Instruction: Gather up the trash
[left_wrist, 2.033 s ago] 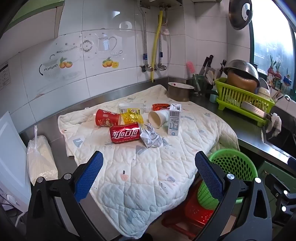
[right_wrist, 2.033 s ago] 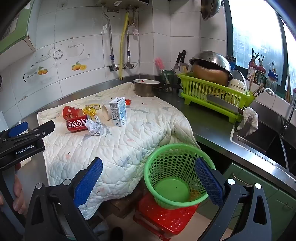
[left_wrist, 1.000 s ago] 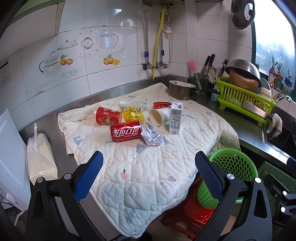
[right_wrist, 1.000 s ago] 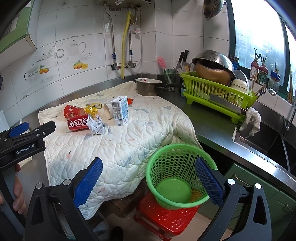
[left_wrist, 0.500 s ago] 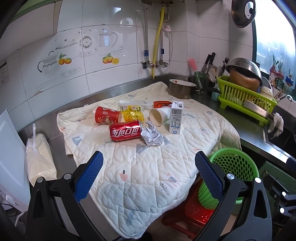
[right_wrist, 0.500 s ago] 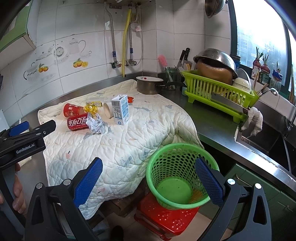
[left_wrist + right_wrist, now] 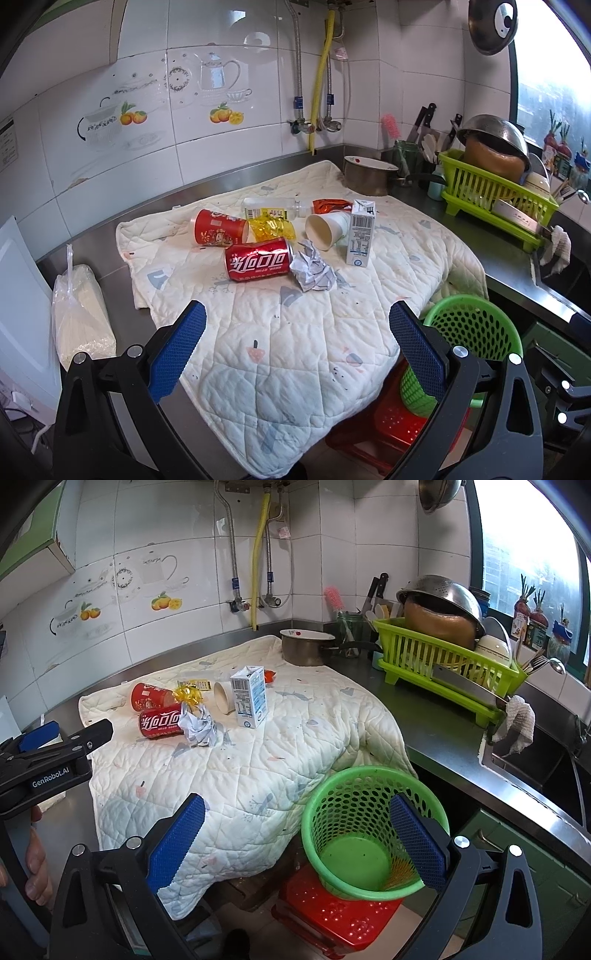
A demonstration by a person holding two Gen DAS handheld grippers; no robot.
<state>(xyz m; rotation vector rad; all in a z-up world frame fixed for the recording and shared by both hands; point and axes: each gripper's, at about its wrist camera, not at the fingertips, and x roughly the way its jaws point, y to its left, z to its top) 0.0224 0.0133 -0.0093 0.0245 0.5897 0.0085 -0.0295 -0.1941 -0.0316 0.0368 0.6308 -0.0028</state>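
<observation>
Trash lay clustered mid-quilt (image 7: 295, 350) on the bench (image 7: 443, 734): red cola can (image 7: 258, 264) on its side, touching the crumpled paper (image 7: 313, 271); red paper cup (image 7: 218, 232), white cup (image 7: 327, 230) tipped over, milk carton (image 7: 360, 232) upright. Green mesh basket (image 7: 364, 830) stood on red stool (image 7: 332, 919) below the bench edge. Left gripper (image 7: 295, 358) and right gripper (image 7: 295, 843): jaws spread, holding nothing.

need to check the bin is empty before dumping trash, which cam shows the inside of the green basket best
The right wrist view: it looks down into the green basket, showing its bare floor and mesh wall. In the left wrist view the green basket is half hidden behind the quilt edge and one of the fingers, so its floor is out of sight.
</observation>
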